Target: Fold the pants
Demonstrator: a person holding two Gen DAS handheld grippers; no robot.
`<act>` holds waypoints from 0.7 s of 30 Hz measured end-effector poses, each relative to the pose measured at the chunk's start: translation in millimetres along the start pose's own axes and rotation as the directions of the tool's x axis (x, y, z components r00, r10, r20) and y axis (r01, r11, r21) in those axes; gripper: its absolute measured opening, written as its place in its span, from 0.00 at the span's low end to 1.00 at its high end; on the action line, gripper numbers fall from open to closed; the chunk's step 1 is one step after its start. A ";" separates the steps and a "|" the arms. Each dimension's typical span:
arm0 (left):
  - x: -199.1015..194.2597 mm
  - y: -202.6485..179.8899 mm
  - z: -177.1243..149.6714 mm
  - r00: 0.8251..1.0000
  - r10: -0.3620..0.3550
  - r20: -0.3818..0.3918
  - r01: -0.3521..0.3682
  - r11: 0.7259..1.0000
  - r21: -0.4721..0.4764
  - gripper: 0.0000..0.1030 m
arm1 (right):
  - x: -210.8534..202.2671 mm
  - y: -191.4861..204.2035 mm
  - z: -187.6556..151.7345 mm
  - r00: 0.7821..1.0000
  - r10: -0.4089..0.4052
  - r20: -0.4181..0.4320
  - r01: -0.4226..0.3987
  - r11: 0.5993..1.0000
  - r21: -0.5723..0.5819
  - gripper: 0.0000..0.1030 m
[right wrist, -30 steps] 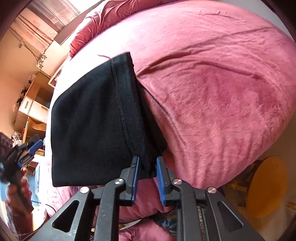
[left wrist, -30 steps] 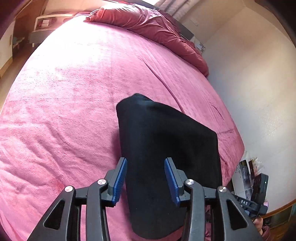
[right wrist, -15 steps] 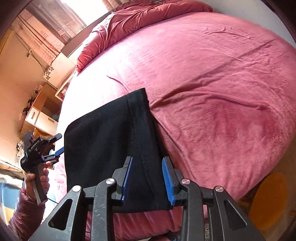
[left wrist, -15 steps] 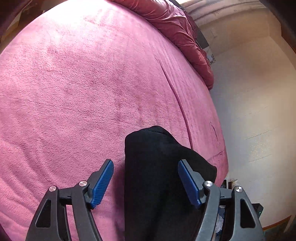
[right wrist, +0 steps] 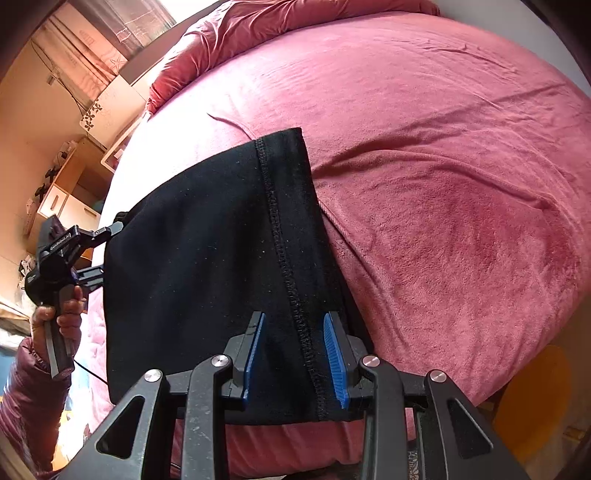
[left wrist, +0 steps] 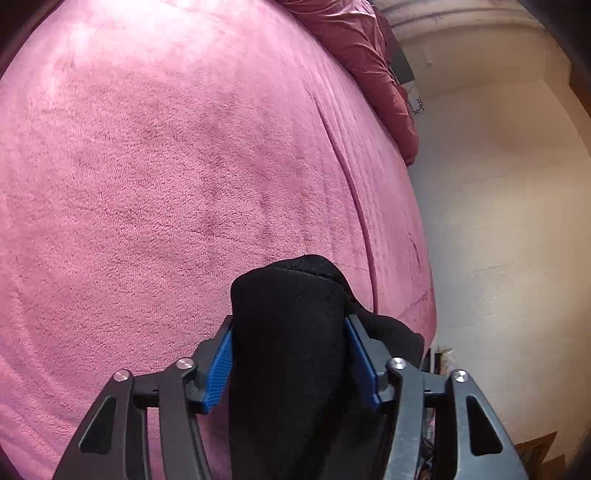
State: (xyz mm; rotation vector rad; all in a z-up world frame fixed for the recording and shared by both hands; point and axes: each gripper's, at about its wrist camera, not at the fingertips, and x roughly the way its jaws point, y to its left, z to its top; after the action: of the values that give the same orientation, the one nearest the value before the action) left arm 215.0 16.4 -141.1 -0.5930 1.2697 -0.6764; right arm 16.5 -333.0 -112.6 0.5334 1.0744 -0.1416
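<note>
The black pants (right wrist: 207, 266) lie folded into a flat rectangle near the edge of the pink bed (right wrist: 443, 184). My right gripper (right wrist: 293, 354) is open, its blue pads either side of the stitched hem at the near right corner. My left gripper (left wrist: 290, 354) straddles the bunched left end of the pants (left wrist: 291, 332), its blue pads touching the cloth on both sides. In the right wrist view the left gripper (right wrist: 110, 230) reaches the pants' left edge, held by a hand in a maroon sleeve.
A rumpled dark red duvet (right wrist: 266, 33) lies at the head of the bed. A white wall (left wrist: 498, 221) runs along the bed's far side. Wooden shelves and drawers (right wrist: 59, 192) stand left. A yellow stool (right wrist: 535, 391) stands low right.
My right gripper has opened and let go of the hem corner. My left gripper has dropped low onto the pants' left end and narrowed around the cloth.
</note>
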 end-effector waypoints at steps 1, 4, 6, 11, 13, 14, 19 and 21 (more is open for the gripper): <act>-1.9 -7.6 -2.2 0.999 0.029 0.013 -0.030 0.999 0.040 0.40 | 1.1 -0.2 -0.3 1.000 -0.015 -0.001 0.015 1.000 -0.005 0.32; -6.0 -40.8 -15.1 0.978 0.187 0.095 -0.203 0.956 0.211 0.32 | 6.4 -3.9 -2.9 0.999 -0.034 -0.012 0.034 0.999 0.000 0.32; -0.6 -62.5 -28.0 0.937 0.306 0.168 -0.345 0.881 0.324 0.30 | 7.2 -4.5 -3.9 0.999 -0.036 -0.008 0.036 0.999 0.003 0.32; 34.4 -61.6 -35.7 0.841 0.487 0.238 -0.542 0.744 0.391 0.31 | 8.8 -0.5 -6.7 0.999 -0.051 -0.006 0.051 0.998 -0.031 0.32; 29.2 -60.0 -33.4 0.847 0.478 0.231 -0.531 0.766 0.362 0.34 | 8.8 -1.4 -7.4 0.999 -0.054 -0.003 0.054 0.998 -0.034 0.32; 24.4 -60.4 -33.3 0.851 0.474 0.228 -0.525 0.775 0.352 0.35 | 9.5 -1.5 -7.7 0.999 -0.053 -0.003 0.052 0.998 -0.032 0.32; -14.3 -75.8 -45.6 0.839 0.454 0.301 -0.539 0.771 0.339 0.43 | 10.9 -4.9 -9.0 0.999 -0.045 0.000 0.045 0.999 -0.016 0.34; -29.1 -82.7 -51.4 0.829 0.445 0.338 -0.549 0.762 0.344 0.43 | 10.9 -5.2 -9.5 0.999 -0.045 0.002 0.045 0.999 -0.017 0.37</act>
State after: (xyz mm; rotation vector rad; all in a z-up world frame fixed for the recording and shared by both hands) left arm 149.5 -19.1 -72.0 0.0492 0.9474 -0.3915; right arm 12.3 -331.4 -127.3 0.4933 1.0859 -0.1723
